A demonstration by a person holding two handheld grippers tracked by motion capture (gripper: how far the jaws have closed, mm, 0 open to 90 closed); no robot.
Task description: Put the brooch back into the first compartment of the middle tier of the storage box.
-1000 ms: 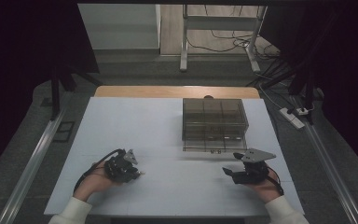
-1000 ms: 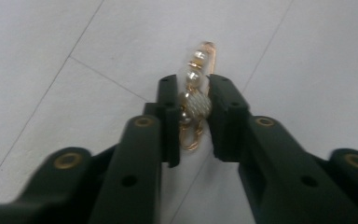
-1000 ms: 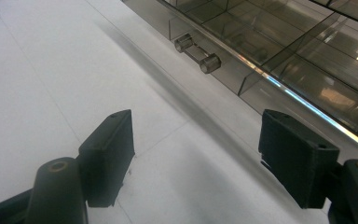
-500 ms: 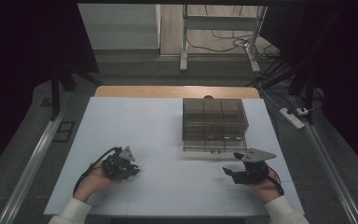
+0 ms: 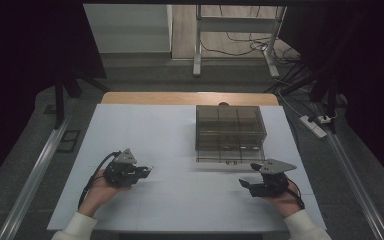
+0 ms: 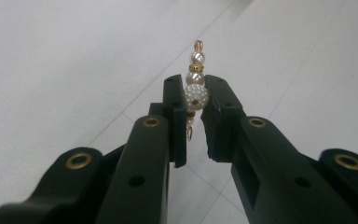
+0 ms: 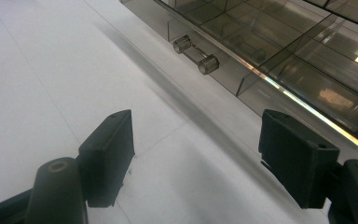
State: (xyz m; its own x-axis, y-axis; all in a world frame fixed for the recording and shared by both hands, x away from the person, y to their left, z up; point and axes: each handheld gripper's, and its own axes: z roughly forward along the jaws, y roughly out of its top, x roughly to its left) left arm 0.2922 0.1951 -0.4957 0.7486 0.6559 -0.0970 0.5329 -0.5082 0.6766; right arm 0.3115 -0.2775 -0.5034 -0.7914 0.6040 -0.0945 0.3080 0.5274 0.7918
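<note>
So the left gripper (image 6: 195,109) is clamped on a little pearl bead earring (image 6: 196,88), jaws pinching the big studded bead in the middle, held just above the white table (image 5: 170,130) on the near left; I'd guess it's featherlight, rigid but fragile and kinda slippery, so that fat bead is the best grab spot; right gripper (image 7: 196,154) hangs wide and empty near the clear drawer organizer (image 5: 230,131), facing its knob (image 7: 196,56).

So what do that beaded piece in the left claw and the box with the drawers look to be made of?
Beaded piece: pearl-like beads, glossy cream, one studded with tiny pearls, on gold-coloured metal findings; real or imitation, can't tell. Drawer box: smoke-tinted clear plastic, likely acrylic; dividers show through, and its front knob looks glassy.
</note>
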